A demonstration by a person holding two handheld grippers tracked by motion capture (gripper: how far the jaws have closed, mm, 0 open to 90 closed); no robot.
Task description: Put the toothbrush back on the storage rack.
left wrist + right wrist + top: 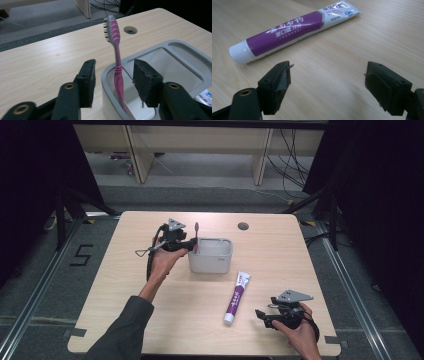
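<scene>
the toothbrush (117, 62) stands nearly upright in the grey holder (210, 255), handle down inside the compartment at the holder's left end, bristle head up above the rim. its long axis runs close to vertical, leaning a little. in the left gripper view the bristles face left, toward the far side of the table (280, 250), and the pink and grey handle rests against the holder's near wall.

the left gripper (186, 243) sits at the holder's left end. its jaws stand moderately apart, one on either side of the toothbrush handle, with a gap showing on both sides, so they grip nothing. one jaw is outside the holder over the wood; the other is over the holder's opening.

the toothpaste tube (237, 296) lies flat on the table in front of the holder, well apart from it. its long axis runs roughly front to back, white cap toward the person, crimped end toward the holder.

the right gripper (264, 316) is held low near the table's front right, just beside the cap end of the tube. its jaws are spread wide and empty over bare wood.

the right gripper view brings out the tube's purple band and white lettering. the high view shows a round hole (243, 226) in the tabletop beyond the holder, and the left gripper view shows the holder's second, shallower compartment.
</scene>
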